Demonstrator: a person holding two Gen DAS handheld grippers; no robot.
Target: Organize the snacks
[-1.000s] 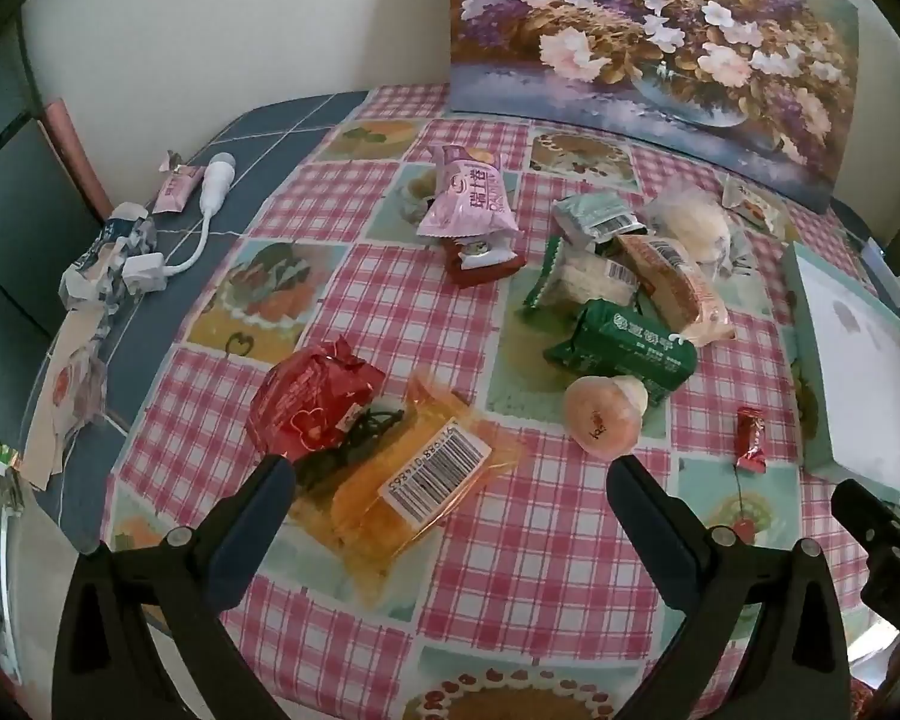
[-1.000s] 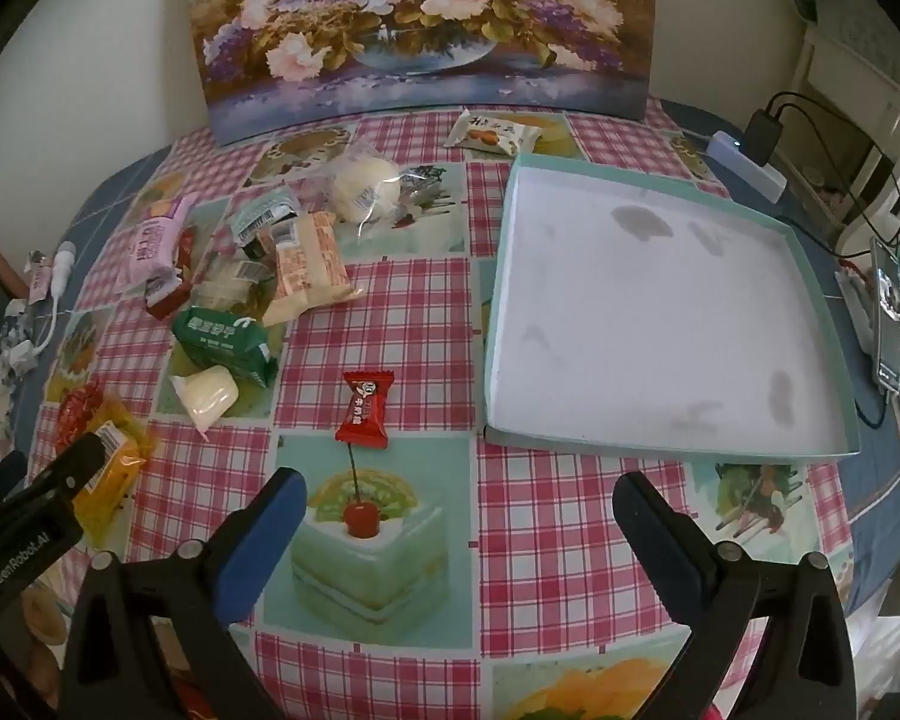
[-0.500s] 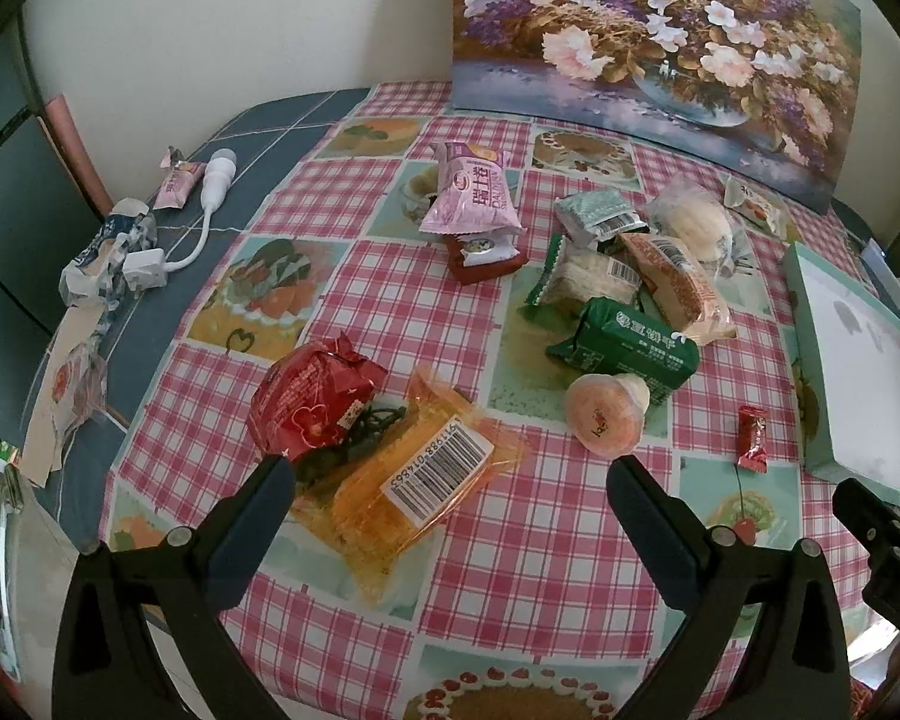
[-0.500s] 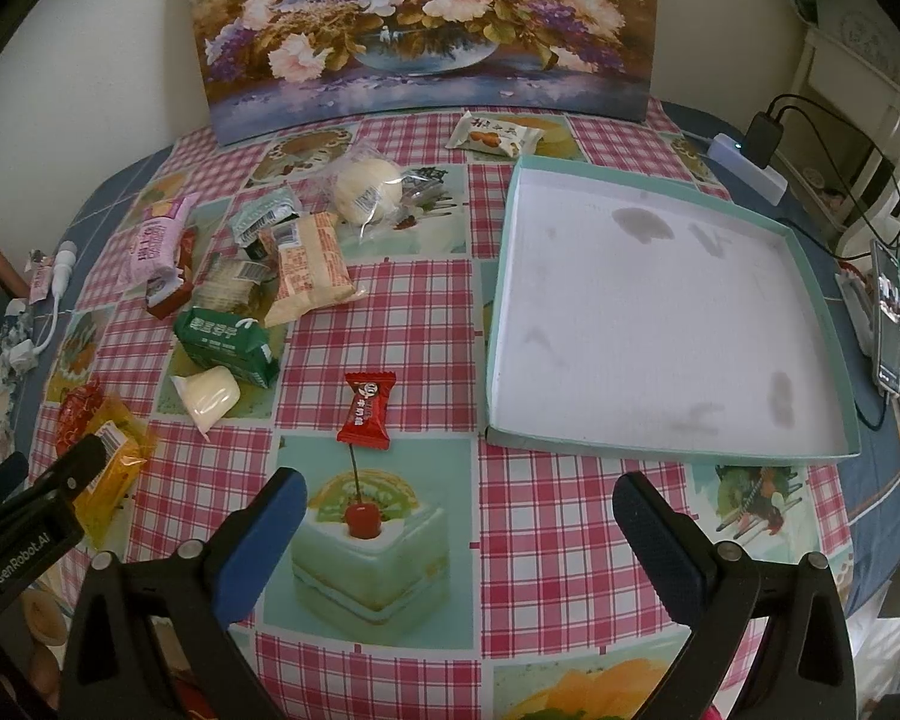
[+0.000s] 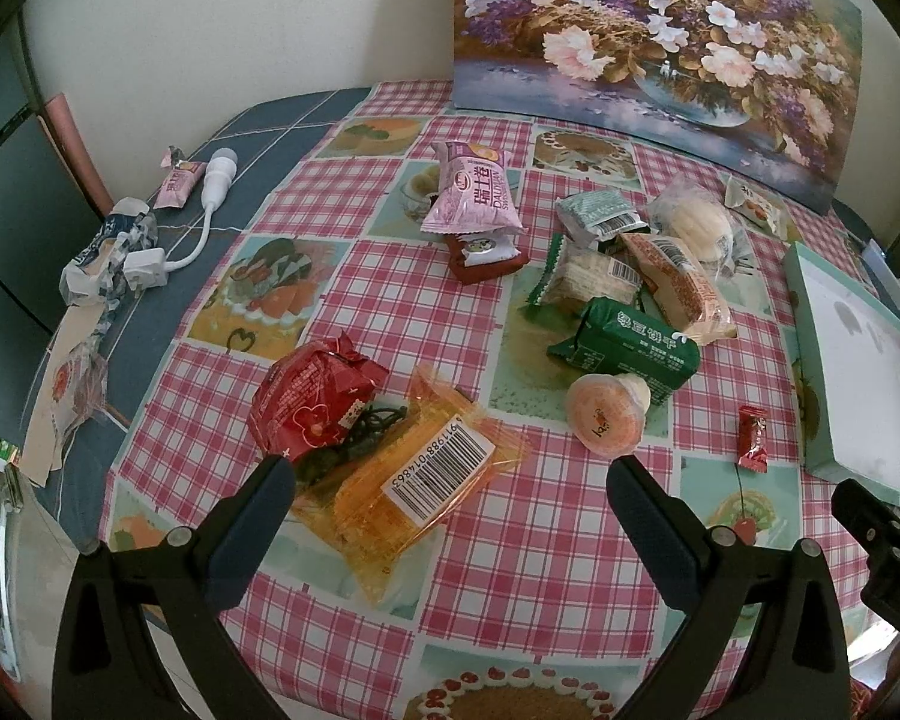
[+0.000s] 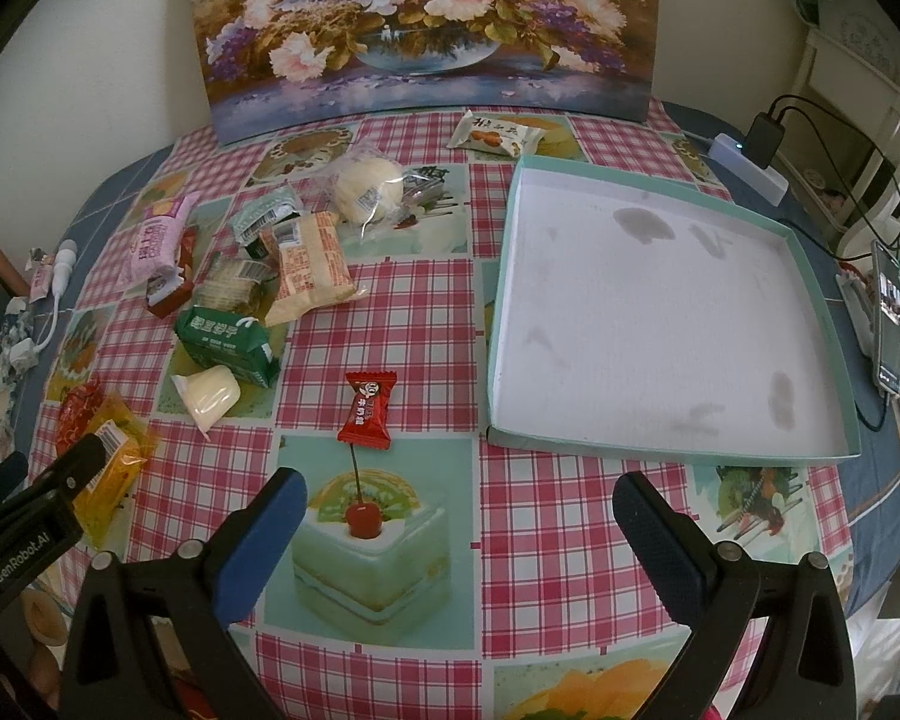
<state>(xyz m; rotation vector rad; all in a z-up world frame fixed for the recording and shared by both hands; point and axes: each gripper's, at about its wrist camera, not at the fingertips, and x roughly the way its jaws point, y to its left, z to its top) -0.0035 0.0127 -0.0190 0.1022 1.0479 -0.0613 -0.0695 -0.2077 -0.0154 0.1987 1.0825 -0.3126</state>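
Currently both tools hover above the counter [image 6: 528,312], covered in a red-checked cloth with food prints. Left hand-held gripper [image 5: 450,498]: released, jaws spread wide, nothing between them. Right hand-held gripper [image 6: 459,510]: likewise released and empty.

Change over the last second: very little. Both views match the earlier frames apart from a slight drift of the left camera; no snack has shifted. Judgement: task is at its start, the approach not yet committed.

Positions:
- Shallow teal-rimmed cardboard tray with white floor [image 6: 822,300] sits on the right half of the counter, holding nothing.
- Small red twist-wrapped candy [image 6: 369,411] lies just ahead of the right tool, near the tray's near-left corner; likely first pick.
- Orange transparent packet with barcode label [image 5: 426,474] lies directly ahead of the left tool, partly overlapping a red foil-wrapped pack [image 5: 309,399].
- Peach-coloured jelly cup [image 5: 606,414] lies on its side, touching a dark green wrapped biscuit pack [image 5: 630,348].
- Remaining snacks are clustered further back, well apart from the tray.

Risk: the candy is flat and thin; pinch may slip.
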